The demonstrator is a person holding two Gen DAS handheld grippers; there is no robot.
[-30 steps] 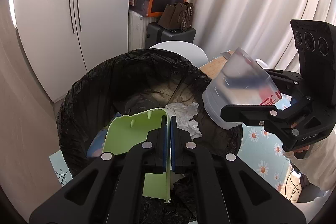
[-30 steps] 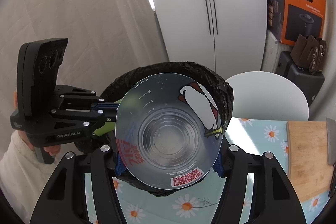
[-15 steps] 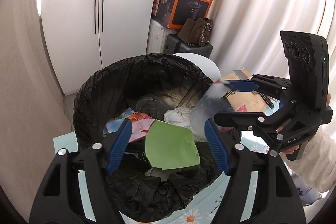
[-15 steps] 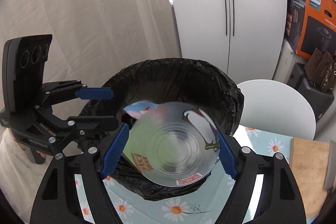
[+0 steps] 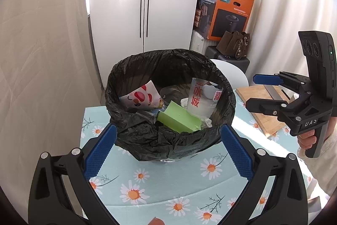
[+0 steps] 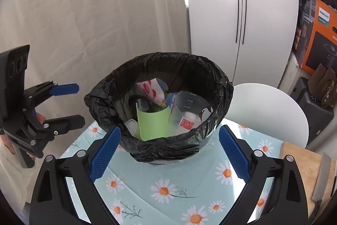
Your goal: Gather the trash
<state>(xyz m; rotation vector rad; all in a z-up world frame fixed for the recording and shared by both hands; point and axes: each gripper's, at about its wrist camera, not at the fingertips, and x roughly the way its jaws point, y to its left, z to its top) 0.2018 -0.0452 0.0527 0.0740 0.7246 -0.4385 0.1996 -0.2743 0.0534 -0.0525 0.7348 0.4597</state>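
The bin (image 5: 168,102) sits in the middle of both views, lined with a black bag. The trash is already inside it: a clear cup (image 5: 203,98), a green card (image 5: 179,119) and a snack packet (image 5: 141,98). So this drop looks done. No other trash shows on the table (image 5: 168,182), though a small orange bit at the bottom edge of the left view is too cut off to tell.

The left gripper (image 5: 168,153) is opening wide and nothing is between its jaws. The right gripper (image 6: 168,151) is opening too, also empty.

The table has a blue cloth with daisies. A wooden board (image 5: 261,107) lies at the right. Behind are a white cupboard (image 5: 145,3), curtains and an orange box (image 5: 225,12).
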